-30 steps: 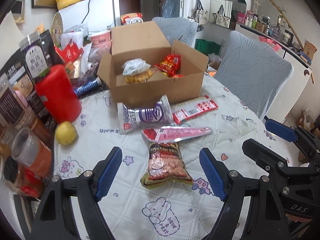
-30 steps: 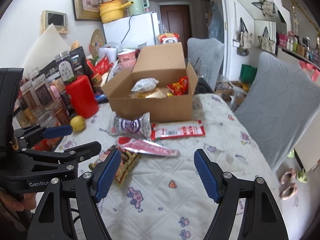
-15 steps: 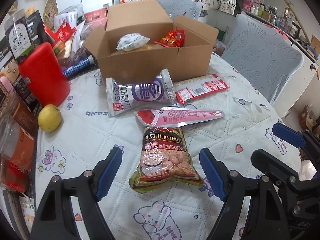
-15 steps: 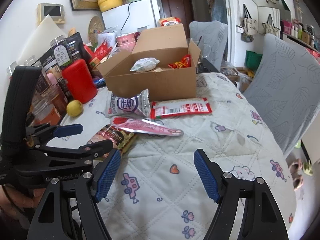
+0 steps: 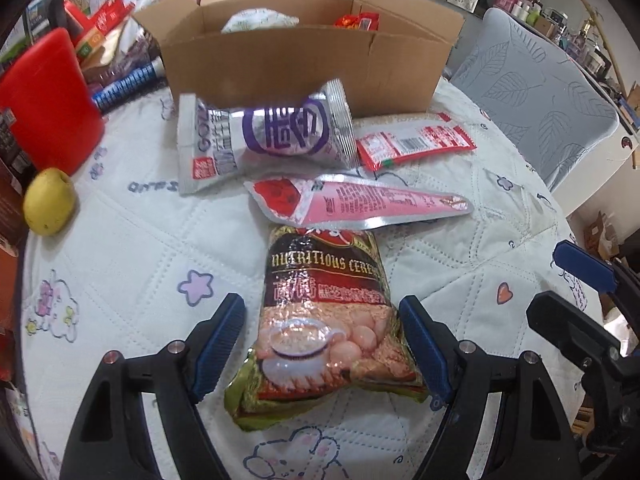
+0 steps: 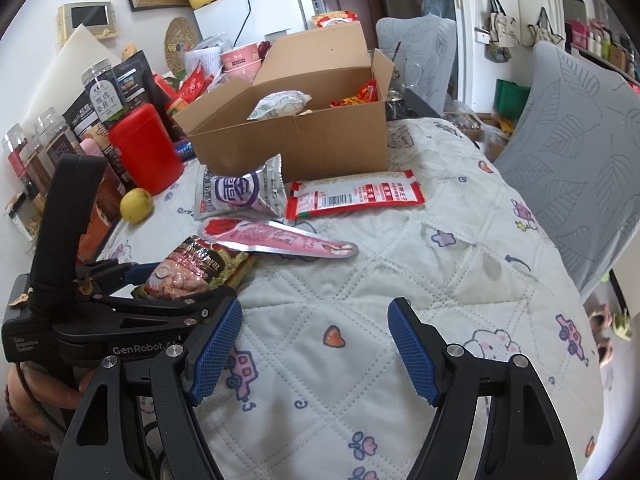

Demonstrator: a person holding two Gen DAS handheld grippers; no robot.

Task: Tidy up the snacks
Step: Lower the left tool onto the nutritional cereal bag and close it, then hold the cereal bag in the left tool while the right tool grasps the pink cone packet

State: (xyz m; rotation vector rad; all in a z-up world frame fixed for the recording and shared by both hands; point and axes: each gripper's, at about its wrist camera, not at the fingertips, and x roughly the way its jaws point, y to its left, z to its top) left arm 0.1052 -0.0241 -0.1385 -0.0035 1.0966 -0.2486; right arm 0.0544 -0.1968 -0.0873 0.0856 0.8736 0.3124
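Observation:
A brown cereal packet [image 5: 326, 320] lies flat on the quilted table cloth; it also shows in the right wrist view [image 6: 192, 268]. My left gripper [image 5: 322, 344] is open, its blue fingers on either side of the packet's lower half, not closed on it. Beyond lie a pink foil pouch [image 5: 360, 202], a silver-and-purple packet [image 5: 264, 136] and a red-and-white flat packet [image 5: 416, 144]. An open cardboard box [image 5: 304, 64] behind them holds a white bag and red snacks. My right gripper [image 6: 314, 344] is open and empty above bare cloth.
A red canister [image 5: 44, 100] and a yellow fruit [image 5: 48, 202] stand at the left, with jars and packets [image 6: 60, 128] behind. Grey-covered chairs [image 6: 580, 148] stand at the right beyond the table edge. The left gripper's body [image 6: 100, 320] is at the right view's lower left.
My left gripper has moved forward and down, so its open fingers now flank the cereal packet. My right gripper has moved slightly closer to the table.

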